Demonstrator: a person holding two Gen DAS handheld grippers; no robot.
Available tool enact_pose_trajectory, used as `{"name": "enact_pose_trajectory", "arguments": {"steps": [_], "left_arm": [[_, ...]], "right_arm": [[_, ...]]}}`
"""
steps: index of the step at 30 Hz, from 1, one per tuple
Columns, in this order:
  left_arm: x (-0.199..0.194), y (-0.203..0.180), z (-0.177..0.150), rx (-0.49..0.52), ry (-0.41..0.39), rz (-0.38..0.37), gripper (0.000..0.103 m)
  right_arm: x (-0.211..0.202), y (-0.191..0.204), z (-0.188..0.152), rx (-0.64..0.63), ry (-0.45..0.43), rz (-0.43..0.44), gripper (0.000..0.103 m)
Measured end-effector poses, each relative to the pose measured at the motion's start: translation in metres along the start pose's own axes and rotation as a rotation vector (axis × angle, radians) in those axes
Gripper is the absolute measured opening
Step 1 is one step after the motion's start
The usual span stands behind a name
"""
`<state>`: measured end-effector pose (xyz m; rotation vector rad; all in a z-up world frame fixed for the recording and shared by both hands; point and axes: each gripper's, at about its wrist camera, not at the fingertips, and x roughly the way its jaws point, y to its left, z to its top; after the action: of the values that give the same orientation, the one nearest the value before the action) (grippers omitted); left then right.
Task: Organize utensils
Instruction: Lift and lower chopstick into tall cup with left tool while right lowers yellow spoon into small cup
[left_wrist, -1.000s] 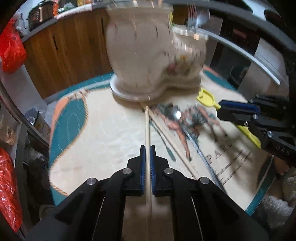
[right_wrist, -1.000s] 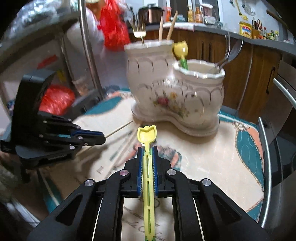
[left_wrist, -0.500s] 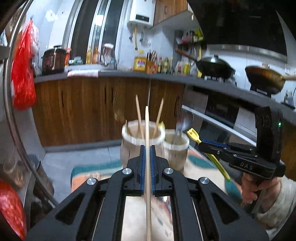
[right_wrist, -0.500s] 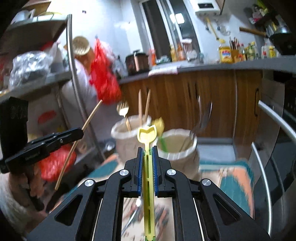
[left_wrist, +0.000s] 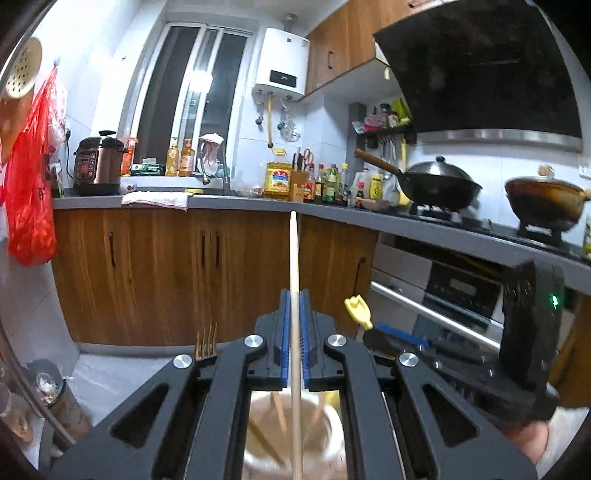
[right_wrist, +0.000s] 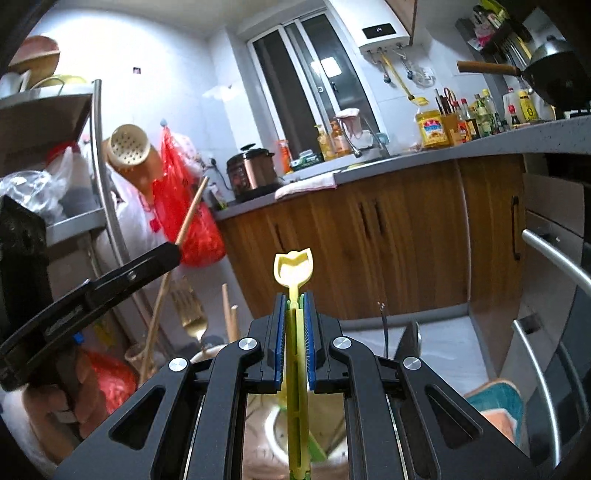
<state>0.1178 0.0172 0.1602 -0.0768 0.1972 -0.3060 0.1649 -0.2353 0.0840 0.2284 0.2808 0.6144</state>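
My left gripper (left_wrist: 294, 295) is shut on a pale wooden chopstick (left_wrist: 293, 258) that stands almost upright, its lower end over the cream ceramic utensil holder (left_wrist: 332, 424) seen blurred below the jaws. Several chopsticks lie in that pot. My right gripper (right_wrist: 294, 299) is shut on a yellow plastic utensil (right_wrist: 293, 264) with a tulip-shaped end, above the holder's second pot (right_wrist: 266, 443). In the right wrist view the left gripper (right_wrist: 173, 253) shows at the left with the chopstick (right_wrist: 192, 210). The right gripper (left_wrist: 391, 334) and the yellow utensil (left_wrist: 357, 306) show at the right of the left wrist view.
A gold fork (right_wrist: 192, 314), chopsticks (right_wrist: 229, 317) and a metal spoon (right_wrist: 410, 336) stick up from the holder. Wooden cabinets (left_wrist: 166, 273) and a grey counter (left_wrist: 258, 203) lie ahead, a metal shelf rack (right_wrist: 98, 184) at the left, an oven handle (right_wrist: 554, 254) at the right.
Both grippers have risen from the table mat and tilted up toward level, each still holding its utensil. The holder has dropped from the middle of both views to beneath the jaws.
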Motion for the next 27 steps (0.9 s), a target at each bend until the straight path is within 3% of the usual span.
{"name": "enact_pose_trajectory", "arguments": {"steps": [6,11,23,27], "left_arm": [[0.024,0.004,-0.003,0.004,-0.062,0.074,0.005],[0.031,0.01,-0.013,0.001,-0.07,0.087,0.005],[0.0,0.012,-0.034,0.019,-0.019,0.071,0.005],[-0.014,0.007,-0.042,0.028,0.019,0.062,0.005]], "right_arm": [[0.015,-0.006,-0.008,0.0,-0.016,-0.003,0.01],[0.024,-0.004,-0.016,-0.042,-0.03,-0.023,0.01],[0.017,0.006,-0.029,-0.102,-0.021,-0.061,0.011],[0.006,0.013,-0.033,-0.134,0.018,-0.096,0.011]]}}
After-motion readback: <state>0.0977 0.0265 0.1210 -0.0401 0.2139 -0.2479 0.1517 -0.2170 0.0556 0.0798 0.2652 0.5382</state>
